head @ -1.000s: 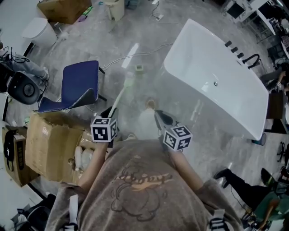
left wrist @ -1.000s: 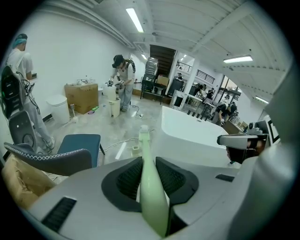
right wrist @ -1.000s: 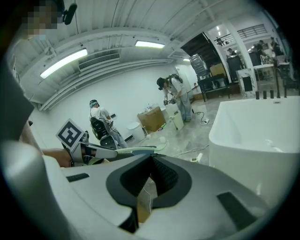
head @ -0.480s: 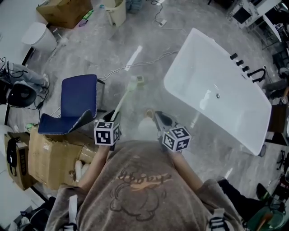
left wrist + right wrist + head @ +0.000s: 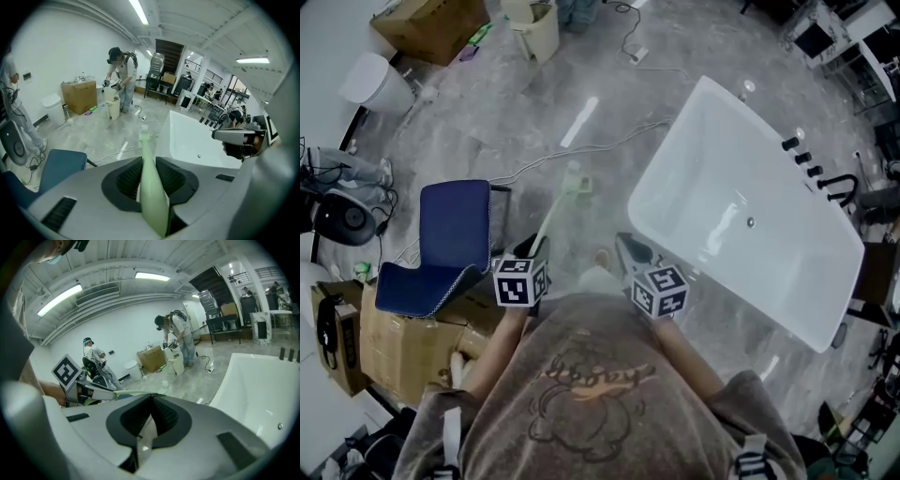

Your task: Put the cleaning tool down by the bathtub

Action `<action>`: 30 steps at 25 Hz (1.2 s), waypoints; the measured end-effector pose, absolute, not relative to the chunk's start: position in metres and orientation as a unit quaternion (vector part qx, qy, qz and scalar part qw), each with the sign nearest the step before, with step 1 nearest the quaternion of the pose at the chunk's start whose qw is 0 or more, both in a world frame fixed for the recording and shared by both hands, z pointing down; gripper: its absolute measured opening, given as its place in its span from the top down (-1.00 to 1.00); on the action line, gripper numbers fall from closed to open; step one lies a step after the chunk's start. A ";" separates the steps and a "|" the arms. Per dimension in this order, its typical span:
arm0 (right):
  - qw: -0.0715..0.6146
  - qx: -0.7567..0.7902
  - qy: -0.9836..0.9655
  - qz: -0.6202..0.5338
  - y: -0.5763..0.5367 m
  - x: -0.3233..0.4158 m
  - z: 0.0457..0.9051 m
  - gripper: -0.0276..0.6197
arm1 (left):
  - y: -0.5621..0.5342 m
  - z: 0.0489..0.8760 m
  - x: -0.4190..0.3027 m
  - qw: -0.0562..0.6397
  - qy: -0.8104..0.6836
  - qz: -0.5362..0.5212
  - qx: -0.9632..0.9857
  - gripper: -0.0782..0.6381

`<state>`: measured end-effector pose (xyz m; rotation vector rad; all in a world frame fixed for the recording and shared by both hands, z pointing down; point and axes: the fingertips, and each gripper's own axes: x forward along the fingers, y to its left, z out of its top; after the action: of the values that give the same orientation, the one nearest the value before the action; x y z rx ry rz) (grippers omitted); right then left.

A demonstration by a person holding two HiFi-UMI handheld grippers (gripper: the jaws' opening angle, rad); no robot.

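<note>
The cleaning tool [image 5: 551,214] is a pale green long-handled brush. My left gripper [image 5: 532,248] is shut on its handle, and the brush head [image 5: 573,178] points forward over the grey floor. In the left gripper view the handle [image 5: 149,187] sits pinched between the black pads, its head [image 5: 144,129] aimed toward the white bathtub [image 5: 187,140]. The bathtub [image 5: 722,159] stands to the front right. My right gripper [image 5: 623,246] hangs near the tub's near corner, jaws together with nothing in them. The right gripper view shows the left gripper [image 5: 89,392] and the tub [image 5: 262,385].
A blue chair [image 5: 450,234] and an open cardboard box [image 5: 403,328] stand at my left. A cable [image 5: 581,145] runs across the floor ahead. Black taps [image 5: 830,183] sit on the tub's far rim. Another person [image 5: 123,77] stands by a bin [image 5: 536,28] at the back.
The view has shifted forward: the bathtub and chair sit lower in the frame and nearer to me. Both grippers keep their pose, and the brush stays in the left one.
</note>
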<state>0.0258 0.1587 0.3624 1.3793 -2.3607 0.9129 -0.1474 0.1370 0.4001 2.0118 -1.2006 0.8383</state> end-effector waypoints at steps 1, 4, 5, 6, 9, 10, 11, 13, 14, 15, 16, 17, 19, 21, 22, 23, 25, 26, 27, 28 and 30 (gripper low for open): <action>0.130 0.472 -0.814 0.314 0.151 0.030 0.364 0.91 | 0.130 0.402 -0.142 0.324 -0.459 0.319 0.763 0.51; 0.136 0.465 -0.816 0.315 0.130 0.037 0.371 0.91 | 0.108 0.407 -0.133 0.329 -0.467 0.315 0.758 0.50; 0.140 0.464 -0.816 0.315 0.124 0.038 0.374 0.91 | 0.102 0.408 -0.132 0.331 -0.469 0.313 0.757 0.51; 0.144 0.463 -0.816 0.315 0.119 0.038 0.376 0.91 | 0.096 0.409 -0.132 0.332 -0.470 0.311 0.756 0.51; 0.150 0.464 -0.813 0.318 0.103 0.037 0.385 0.91 | 0.079 0.415 -0.132 0.333 -0.471 0.308 0.756 0.50; 0.151 0.465 -0.811 0.320 0.097 0.037 0.387 0.92 | 0.074 0.418 -0.131 0.335 -0.471 0.309 0.755 0.51; 0.151 0.467 -0.810 0.322 0.092 0.037 0.389 0.91 | 0.069 0.421 -0.131 0.336 -0.470 0.310 0.755 0.51; 0.148 0.470 -0.808 0.324 0.079 0.035 0.392 0.91 | 0.058 0.425 -0.129 0.339 -0.466 0.311 0.756 0.51; 0.146 0.472 -0.806 0.325 0.071 0.033 0.393 0.91 | 0.052 0.427 -0.128 0.339 -0.463 0.312 0.757 0.51; 0.145 0.474 -0.805 0.327 0.064 0.030 0.394 0.91 | 0.046 0.430 -0.127 0.340 -0.459 0.314 0.758 0.51; 0.142 0.476 -0.803 0.329 0.057 0.028 0.396 0.91 | 0.040 0.433 -0.126 0.341 -0.455 0.316 0.759 0.51; 0.140 0.479 -0.801 0.331 0.051 0.026 0.397 0.91 | 0.035 0.436 -0.125 0.341 -0.451 0.319 0.760 0.51; 0.139 0.482 -0.798 0.334 0.040 0.023 0.402 0.91 | 0.023 0.441 -0.124 0.340 -0.446 0.323 0.762 0.51; 0.144 0.485 -0.796 0.334 0.030 0.021 0.408 0.91 | 0.012 0.447 -0.124 0.342 -0.443 0.324 0.763 0.51; 0.146 0.487 -0.794 0.333 0.025 0.021 0.411 0.91 | 0.007 0.450 -0.124 0.342 -0.442 0.325 0.763 0.51; 0.147 0.489 -0.793 0.332 0.020 0.021 0.415 0.91 | 0.002 0.453 -0.124 0.343 -0.441 0.326 0.763 0.51; 0.148 0.495 -0.789 0.332 0.011 0.022 0.421 0.91 | -0.007 0.461 -0.123 0.345 -0.438 0.328 0.763 0.51; 0.147 0.498 -0.788 0.332 0.007 0.023 0.425 0.91 | -0.010 0.466 -0.123 0.346 -0.437 0.330 0.762 0.51; 0.145 0.500 -0.786 0.334 0.002 0.024 0.429 0.91 | -0.013 0.471 -0.123 0.347 -0.436 0.334 0.760 0.51; 0.143 0.501 -0.785 0.336 -0.002 0.025 0.433 0.91 | -0.016 0.476 -0.123 0.348 -0.436 0.336 0.759 0.51; 0.141 0.503 -0.783 0.339 -0.010 0.028 0.441 0.91 | -0.022 0.485 -0.120 0.350 -0.435 0.340 0.757 0.51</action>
<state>0.0281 -0.0099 0.4415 1.4510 -2.2594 0.9786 -0.1198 -0.0216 0.4849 1.9601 -1.1268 0.8816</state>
